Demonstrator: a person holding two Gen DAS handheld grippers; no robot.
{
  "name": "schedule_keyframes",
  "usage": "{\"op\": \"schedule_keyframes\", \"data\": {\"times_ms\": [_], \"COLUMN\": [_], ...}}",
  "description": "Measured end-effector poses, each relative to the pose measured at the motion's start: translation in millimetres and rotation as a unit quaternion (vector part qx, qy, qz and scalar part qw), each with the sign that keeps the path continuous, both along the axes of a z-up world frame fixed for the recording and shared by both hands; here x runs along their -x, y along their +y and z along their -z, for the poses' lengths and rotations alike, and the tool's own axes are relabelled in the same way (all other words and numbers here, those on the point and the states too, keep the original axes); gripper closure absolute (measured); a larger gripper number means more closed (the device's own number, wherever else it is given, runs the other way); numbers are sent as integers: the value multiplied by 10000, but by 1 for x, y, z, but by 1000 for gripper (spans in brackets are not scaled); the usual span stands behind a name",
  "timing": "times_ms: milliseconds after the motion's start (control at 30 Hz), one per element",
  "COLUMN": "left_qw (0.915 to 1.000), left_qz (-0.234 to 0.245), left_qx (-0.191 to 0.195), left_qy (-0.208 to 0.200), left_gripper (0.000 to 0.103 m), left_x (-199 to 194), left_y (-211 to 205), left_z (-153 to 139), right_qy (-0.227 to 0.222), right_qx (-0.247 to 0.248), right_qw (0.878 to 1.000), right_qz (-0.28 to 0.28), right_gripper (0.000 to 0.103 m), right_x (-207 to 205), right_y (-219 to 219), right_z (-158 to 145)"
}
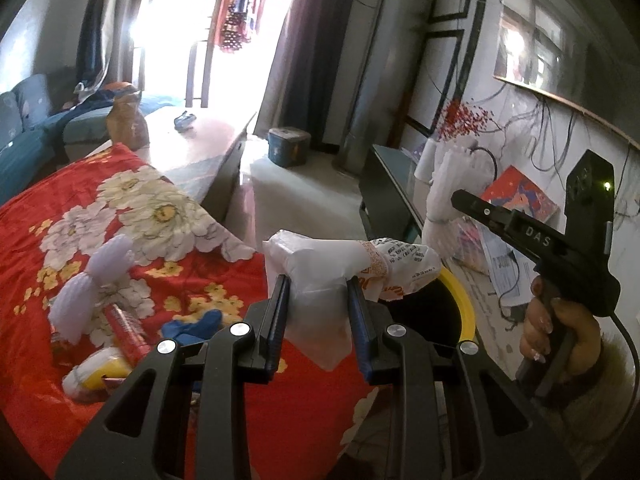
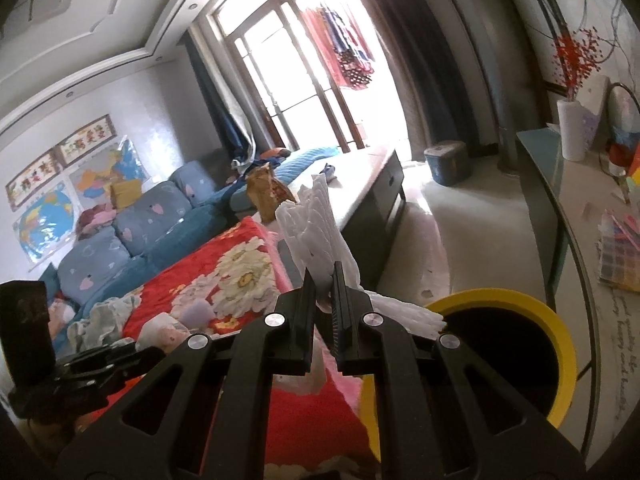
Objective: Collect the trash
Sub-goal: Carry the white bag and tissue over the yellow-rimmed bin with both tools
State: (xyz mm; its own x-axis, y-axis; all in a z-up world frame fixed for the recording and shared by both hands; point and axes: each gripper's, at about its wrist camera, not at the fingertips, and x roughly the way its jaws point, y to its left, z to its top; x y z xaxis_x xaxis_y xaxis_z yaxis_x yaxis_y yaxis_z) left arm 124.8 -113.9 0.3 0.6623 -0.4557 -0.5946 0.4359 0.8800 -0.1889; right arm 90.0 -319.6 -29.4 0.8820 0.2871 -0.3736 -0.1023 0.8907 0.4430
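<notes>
My left gripper (image 1: 318, 284) is shut on a white plastic bag (image 1: 320, 264) with orange print, held just left of the yellow-rimmed bin (image 1: 464, 300). My right gripper (image 2: 324, 276) is shut on a white foam net sleeve (image 2: 316, 220) that sticks up between its fingers, beside the same bin (image 2: 560, 344). In the left wrist view the right gripper (image 1: 456, 200) carries that foam sleeve (image 1: 452, 184) above the bin, with a hand (image 1: 560, 332) on its grip. More trash lies on the red floral blanket (image 1: 48, 216): a lilac foam net (image 1: 92, 280), a red wrapper (image 1: 128, 332), a yellow and white wrapper (image 1: 100, 372).
A low white table (image 1: 200, 140) carries a brown paper bag (image 1: 128, 120). A blue sofa (image 2: 132, 232) stands at the left. A glass-topped side cabinet (image 2: 560, 184) with a vase, papers and cables runs along the right wall. A blue tub (image 2: 446, 162) sits on the pale floor.
</notes>
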Motion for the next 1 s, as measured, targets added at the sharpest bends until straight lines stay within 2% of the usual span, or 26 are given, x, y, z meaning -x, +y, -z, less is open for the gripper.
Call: {"op": "schedule_keyframes", "data": {"times_ms": [300,633,1000], "left_qw": [9996,9980,9952], "left_qz": [236,503,648], "left_qx": [-152,-311,-642], "left_qy": [85,203,355], "left_gripper": [75,75,75], "left_x": [0,-3,-13], "left_y": [-28,-60,-96], "left_z": [12,33,62], "right_qy": [212,706,1132], "right_qx": [-8,4,-37], "right_qw": [9995,9958,9912], "right_qz": [233,588,683], "right_gripper": [99,99,99], "right_x": [-1,-11,-21], "right_y": [-16,-38,-48], "right_z": [15,40,72]}}
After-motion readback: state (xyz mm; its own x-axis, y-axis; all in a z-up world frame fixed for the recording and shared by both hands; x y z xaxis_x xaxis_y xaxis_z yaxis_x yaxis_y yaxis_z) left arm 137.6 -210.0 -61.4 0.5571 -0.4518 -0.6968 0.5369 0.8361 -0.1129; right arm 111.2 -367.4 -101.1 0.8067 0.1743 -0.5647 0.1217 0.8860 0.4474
